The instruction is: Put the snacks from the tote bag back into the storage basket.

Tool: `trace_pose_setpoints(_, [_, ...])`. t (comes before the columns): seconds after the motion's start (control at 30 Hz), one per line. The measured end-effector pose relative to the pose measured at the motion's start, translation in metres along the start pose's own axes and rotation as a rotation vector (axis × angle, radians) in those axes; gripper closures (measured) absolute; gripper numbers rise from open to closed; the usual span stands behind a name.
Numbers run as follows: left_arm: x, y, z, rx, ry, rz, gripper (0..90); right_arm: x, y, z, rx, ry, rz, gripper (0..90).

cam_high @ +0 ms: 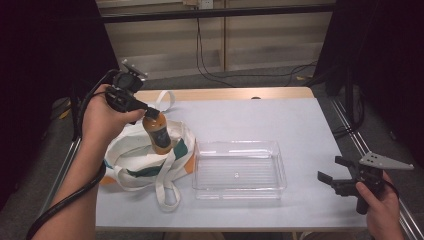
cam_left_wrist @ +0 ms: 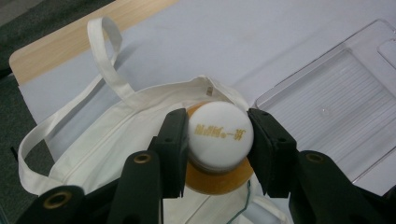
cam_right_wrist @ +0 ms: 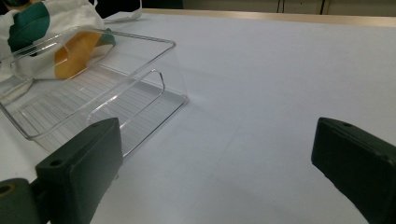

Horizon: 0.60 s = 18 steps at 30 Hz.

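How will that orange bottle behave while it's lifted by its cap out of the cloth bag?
Held only at its white cap, the bottle may swing or slip. It looks full, so probably heavy for its size. Tall and narrow, it could tip when set down; the soft bag may snag it.

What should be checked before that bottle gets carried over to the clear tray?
1. Grip on the cap: the left gripper has both jaws pressed against the white cap of the bottle: ok.
2. Bottle free of the tote bag: its bottom sits at the bag's opening: cannot tell.
3. Bag strap away from the jaws: ok.
4. Clear tray empty and ready: ok.
5. Right gripper out of the path: open, beside the tray near the table edge: ok.
6. Bottle hanging straight: tilted slightly: not ok.
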<state>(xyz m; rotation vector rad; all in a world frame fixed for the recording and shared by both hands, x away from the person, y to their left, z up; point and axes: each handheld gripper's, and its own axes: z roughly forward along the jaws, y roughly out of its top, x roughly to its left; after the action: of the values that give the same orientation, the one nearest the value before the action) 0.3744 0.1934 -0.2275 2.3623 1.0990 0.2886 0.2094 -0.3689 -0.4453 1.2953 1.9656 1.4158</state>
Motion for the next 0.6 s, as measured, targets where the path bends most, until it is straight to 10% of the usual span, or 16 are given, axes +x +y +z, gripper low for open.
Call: trace_pose_setpoints(0.6, [-0.009, 0.027, -0.018, 0.025, 0.002, 0.031, 59.5, 0.001, 0.001, 0.0, -0.006, -0.005, -0.005, 1.8])
